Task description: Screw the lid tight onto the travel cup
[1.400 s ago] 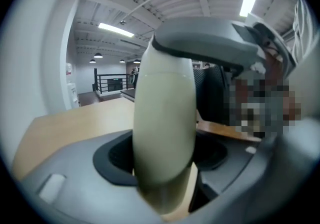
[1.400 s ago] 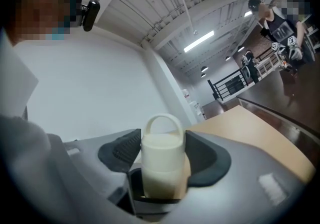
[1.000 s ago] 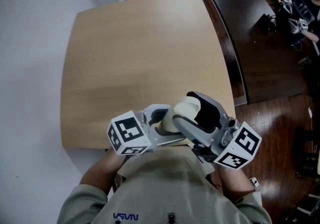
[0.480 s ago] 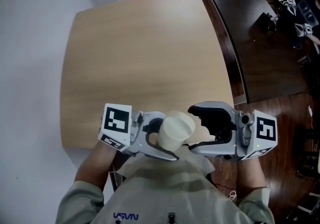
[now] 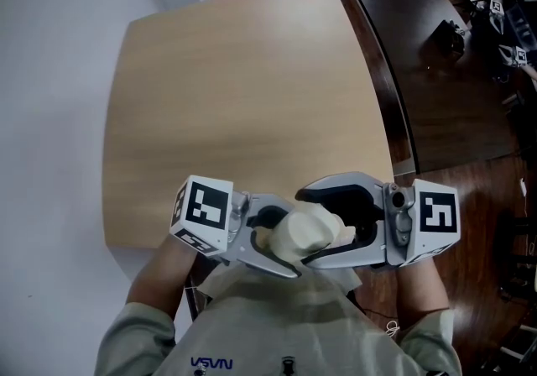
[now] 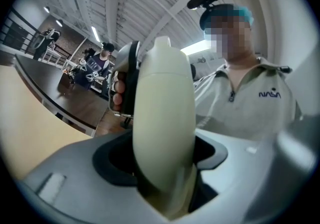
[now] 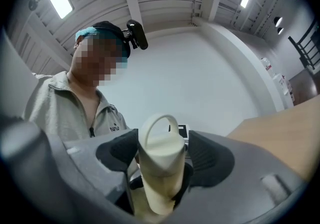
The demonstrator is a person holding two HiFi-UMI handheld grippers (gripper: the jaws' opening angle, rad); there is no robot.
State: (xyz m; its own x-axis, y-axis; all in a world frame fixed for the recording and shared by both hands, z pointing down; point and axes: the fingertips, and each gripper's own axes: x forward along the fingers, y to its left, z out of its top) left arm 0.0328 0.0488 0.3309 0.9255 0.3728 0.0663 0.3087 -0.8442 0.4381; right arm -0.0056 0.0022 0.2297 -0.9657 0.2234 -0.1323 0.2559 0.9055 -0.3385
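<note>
Since half a second ago the right gripper (image 5: 305,227) has slid in toward the travel cup (image 5: 317,228), and where its jaws stood beside the cream cup they now reach round its lidded end; the left gripper (image 5: 270,233) has barely shifted. Its jaws are clenched on the cup's body, as the left gripper view shows, with the cup filling the gap between the pads; this grip looks meant to stop the body turning while the other end is worked. The cup lies roughly level, off the table (image 5: 235,97) and over the person's lap at the near edge, so both grippers can meet it end to end. The right jaws have just been opening and stand wide; the lid (image 7: 159,144), with its loop handle, sits between the pads, but I see them flanking it rather than pressing on it. I take that wide stance as room made to pass over the lid before closing; the lid appears seated on the cup, though how far it is screwed down cannot be told.
</note>
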